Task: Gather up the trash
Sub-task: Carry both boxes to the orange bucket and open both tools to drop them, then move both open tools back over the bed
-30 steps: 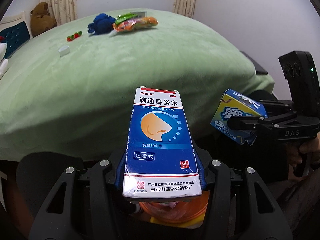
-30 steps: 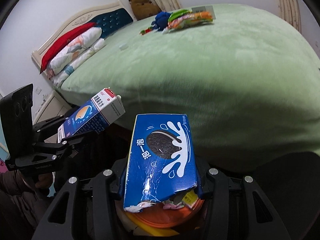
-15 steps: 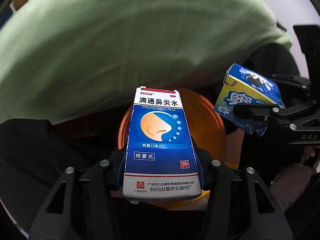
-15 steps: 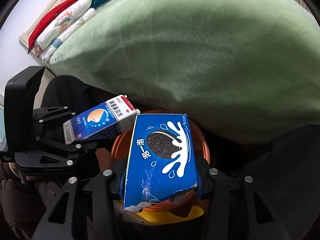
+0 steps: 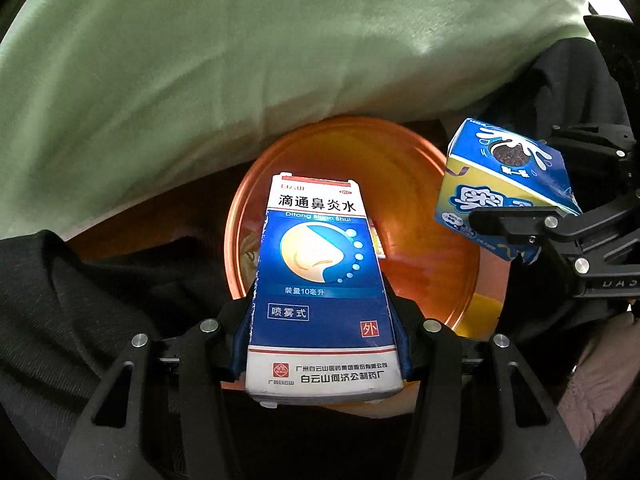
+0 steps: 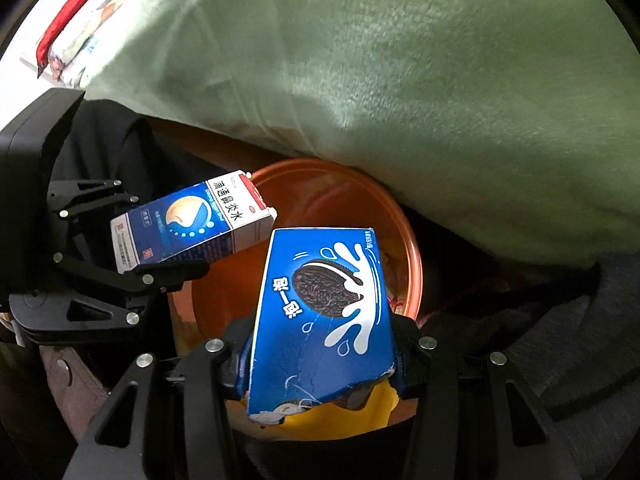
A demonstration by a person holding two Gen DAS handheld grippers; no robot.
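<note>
My left gripper (image 5: 324,332) points down, shut on a blue and white nasal spray box (image 5: 320,272) above the open orange trash bin (image 5: 420,160). In the right wrist view the same box (image 6: 192,224) hangs over the bin's left rim. A torn blue cookie box (image 6: 324,312) sits between the pads of my right gripper (image 6: 320,356), over the bin (image 6: 412,248). Those jaws are opening, and the pads still touch the box's sides. From the left wrist view the cookie box (image 5: 504,200) hangs at the bin's right rim.
A bed under a green blanket (image 5: 240,60) rises right behind the bin. Stacked pillows (image 6: 80,24) lie at its far left. Dark fabric (image 5: 80,300) lies left of the bin. Wrappers and a yellow piece (image 6: 340,420) lie inside the bin.
Both grippers tipped downward and sank from bed height to just above the orange bin, each still carrying its box. The bed top and its clutter left the views.
</note>
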